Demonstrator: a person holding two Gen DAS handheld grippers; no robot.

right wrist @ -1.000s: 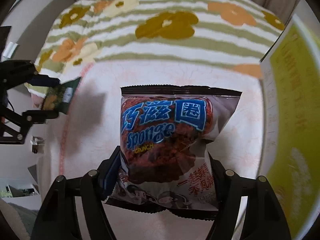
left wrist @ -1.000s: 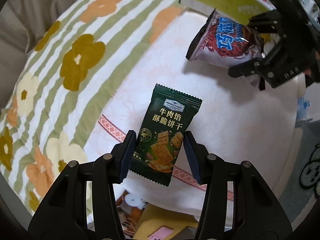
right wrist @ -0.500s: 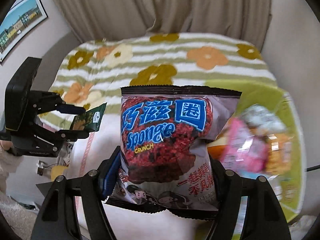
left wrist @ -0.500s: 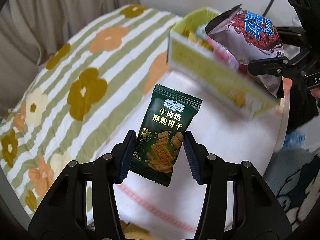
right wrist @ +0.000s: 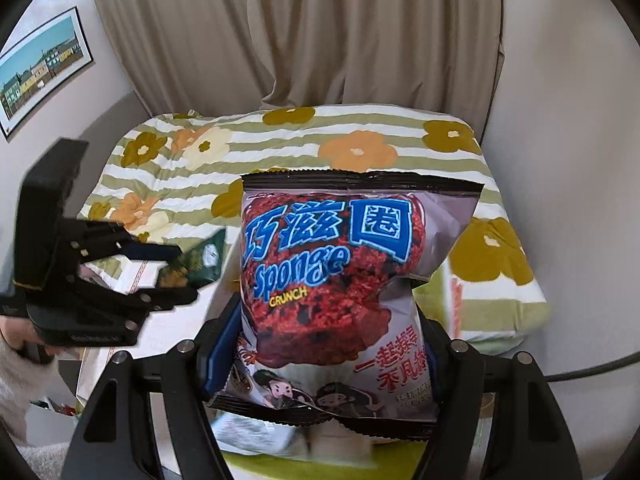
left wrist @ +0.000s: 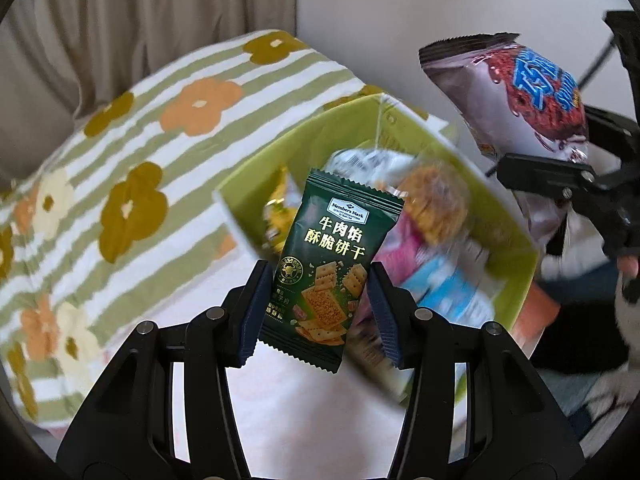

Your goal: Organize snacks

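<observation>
Here, a bed under a green-striped floral quilt [right wrist: 360, 148] is filling most of both views, with beige curtains [right wrist: 320, 32] hanging behind it and a framed picture [right wrist: 40, 72] sitting on the wall at the left of the right wrist view. On the pale sheet [left wrist: 300, 412] in front of the quilt, an open lime-green box [left wrist: 516, 240] is standing, already holding several blurred snack packets in yellow, pink, blue and orange.

The right gripper [right wrist: 324, 356] is clamping the lower part of a large purple Sponge Crunch bag [right wrist: 344, 276], its jaws pressing in from both sides, and is holding it upright in the air; in the left wrist view this bag [left wrist: 520, 96] is hanging above the box's far right corner.

The left gripper [left wrist: 316, 308] is squeezing a small dark green cracker packet [left wrist: 324, 272] by its lower edges, jaws closed tight on it, and is carrying it tilted slightly over the near side of the box.
</observation>
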